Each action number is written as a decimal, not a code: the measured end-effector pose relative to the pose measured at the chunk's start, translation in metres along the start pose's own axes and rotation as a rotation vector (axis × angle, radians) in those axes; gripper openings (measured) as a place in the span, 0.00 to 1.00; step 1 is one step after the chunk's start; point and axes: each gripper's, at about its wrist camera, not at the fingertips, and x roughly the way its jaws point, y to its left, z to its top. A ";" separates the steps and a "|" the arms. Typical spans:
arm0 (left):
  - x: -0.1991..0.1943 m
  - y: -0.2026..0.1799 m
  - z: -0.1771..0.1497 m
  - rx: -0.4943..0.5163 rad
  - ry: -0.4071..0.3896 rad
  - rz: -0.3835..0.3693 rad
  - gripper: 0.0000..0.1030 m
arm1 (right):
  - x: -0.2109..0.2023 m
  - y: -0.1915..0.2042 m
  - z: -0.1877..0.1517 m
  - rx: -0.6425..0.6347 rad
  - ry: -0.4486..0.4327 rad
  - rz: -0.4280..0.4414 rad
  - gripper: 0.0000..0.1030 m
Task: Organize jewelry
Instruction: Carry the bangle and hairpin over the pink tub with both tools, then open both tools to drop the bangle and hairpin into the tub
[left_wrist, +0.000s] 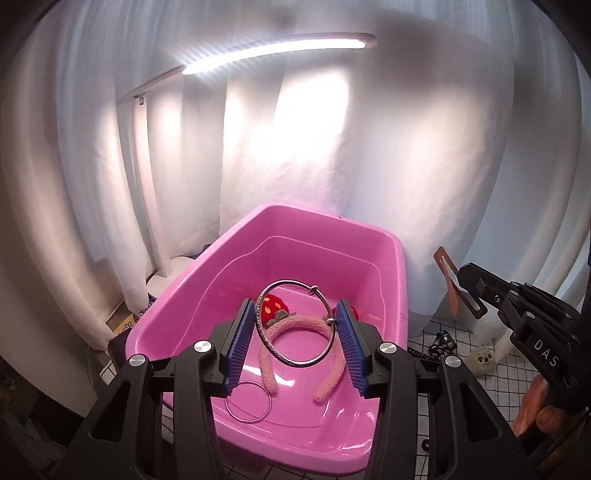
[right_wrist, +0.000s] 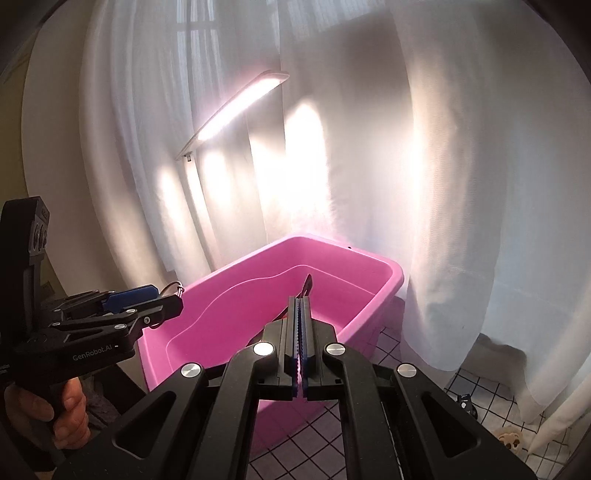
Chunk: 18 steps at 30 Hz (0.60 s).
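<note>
At the left, a thin wire hoop (left_wrist: 248, 401) lies on the floor of the pink tub (left_wrist: 207, 258). Above it, the left hand-held gripper (left_wrist: 295, 325) is held over the tub, its blue pads (left_wrist: 242, 347) spread apart. A large silver ring (left_wrist: 295, 324) is seen between the pads; whether it is touched by them cannot be told. A pink fuzzy headband (left_wrist: 295, 332) with a red strawberry ornament (left_wrist: 272, 305) rests beneath it in the tub.

To the right, the right hand-held gripper (left_wrist: 467, 282) is clenched on a flat brown hair clip (left_wrist: 448, 280), held beyond the tub's right rim, above the checked bench (left_wrist: 491, 373).

The step in hand is judged to be depositing. The ring should be released low over the tub floor, clear of the headband. The clip should then be carried over the rim before the fingers are opened.
</note>
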 end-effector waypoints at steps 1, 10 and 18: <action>0.007 0.006 0.000 -0.003 0.014 0.004 0.43 | 0.011 0.003 0.004 -0.009 0.013 0.004 0.01; 0.064 0.039 -0.001 -0.019 0.141 0.008 0.43 | 0.100 0.006 0.018 -0.008 0.182 0.005 0.02; 0.093 0.045 0.001 -0.024 0.220 0.021 0.44 | 0.148 -0.007 0.015 0.028 0.337 -0.008 0.02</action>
